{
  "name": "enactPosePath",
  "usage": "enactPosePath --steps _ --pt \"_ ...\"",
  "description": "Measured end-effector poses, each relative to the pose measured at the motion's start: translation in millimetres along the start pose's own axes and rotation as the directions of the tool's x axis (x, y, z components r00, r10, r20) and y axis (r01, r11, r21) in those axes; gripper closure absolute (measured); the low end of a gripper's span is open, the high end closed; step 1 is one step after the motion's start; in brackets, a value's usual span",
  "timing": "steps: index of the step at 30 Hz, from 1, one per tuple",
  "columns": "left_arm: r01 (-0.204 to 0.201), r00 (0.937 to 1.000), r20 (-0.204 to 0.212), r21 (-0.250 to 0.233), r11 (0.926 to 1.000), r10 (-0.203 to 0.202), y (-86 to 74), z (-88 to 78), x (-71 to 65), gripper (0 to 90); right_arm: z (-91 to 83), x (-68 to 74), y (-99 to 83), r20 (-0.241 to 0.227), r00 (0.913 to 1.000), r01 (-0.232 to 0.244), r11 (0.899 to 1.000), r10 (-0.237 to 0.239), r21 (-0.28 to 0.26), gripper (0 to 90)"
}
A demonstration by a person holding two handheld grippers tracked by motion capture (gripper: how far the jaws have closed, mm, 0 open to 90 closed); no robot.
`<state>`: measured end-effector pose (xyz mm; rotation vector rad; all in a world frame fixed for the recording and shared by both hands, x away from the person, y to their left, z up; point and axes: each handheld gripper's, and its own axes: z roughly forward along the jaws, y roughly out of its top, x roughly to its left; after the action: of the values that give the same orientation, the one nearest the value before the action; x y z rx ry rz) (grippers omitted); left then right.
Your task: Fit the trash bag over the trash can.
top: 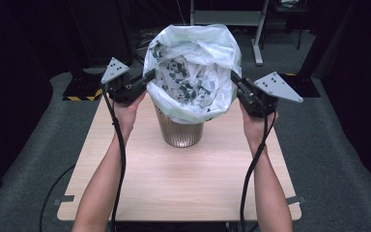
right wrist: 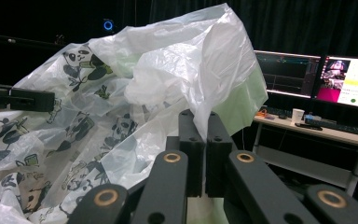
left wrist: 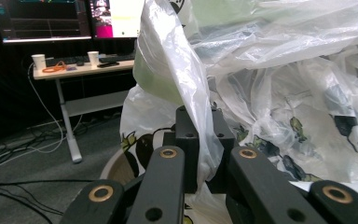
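I count two grippers, one bag and one bin on one table. My left gripper (top: 150, 76) pinches the left rim of the plastic bag (top: 193, 53), its jaws pressed together on a fold of thin film; the left gripper view shows that fold (left wrist: 200, 140) squeezed between the two black jaws, which the high view is too small to confirm. The bag sits in the ribbed, metallic-looking bin (top: 179, 131) near the middle of the pale wooden table (top: 183, 183), its mouth pulled wide and lifted above the bin's rim. It is crinkled, translucent white film, with a panda print on a second layer inside. My right gripper (top: 234, 77) pinches the right rim in the same manner, jaws shut on the film (right wrist: 205, 116). The right gripper view also shows the left gripper's black jaw (right wrist: 18, 100) across the bag, and a desk with two monitors (right wrist: 317, 77) behind. The left gripper view shows a desk (left wrist: 81, 70) with two white cups (left wrist: 38, 61), and a slice of the bin's rim (left wrist: 116, 168) under the bag. Each gripper carries one grey three-cornered plate (top: 114, 70).
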<state>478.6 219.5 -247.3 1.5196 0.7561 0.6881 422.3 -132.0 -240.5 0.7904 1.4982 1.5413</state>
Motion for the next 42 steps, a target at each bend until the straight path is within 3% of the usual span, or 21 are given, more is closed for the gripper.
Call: enactPosePath --steps 10,14,19,31,42 --pt "0.007 0.9997 -0.025 0.023 0.9997 -0.007 8.1 19.3 8.8 86.6 22.4 -5.9 10.9 0.012 0.9999 -0.007 1.0 0.007 0.005 89.0" --pt "0.013 0.9991 -0.04 0.034 0.9993 -0.012 10.0 27.5 12.0 86.6 34.4 -9.0 11.8 0.012 0.9993 -0.035 0.999 0.035 0.012 89.0" --pt "0.047 0.9977 -0.051 0.048 0.9977 -0.045 10.5 37.2 21.6 86.6 46.4 -12.2 10.3 0.022 0.998 -0.059 0.998 0.059 0.02 89.0" --pt "0.108 0.9917 -0.083 0.113 0.9877 -0.099 -5.0 53.9 42.6 86.6 63.4 -18.9 -1.5 0.04 0.9948 -0.095 0.994 0.093 0.058 89.0" --pt "0.126 0.989 -0.098 0.165 0.9781 -0.111 -17.7 52.8 54.2 86.5 78.7 -17.3 -13.9 0.037 0.9943 -0.104 0.987 0.1 0.12 88.9"
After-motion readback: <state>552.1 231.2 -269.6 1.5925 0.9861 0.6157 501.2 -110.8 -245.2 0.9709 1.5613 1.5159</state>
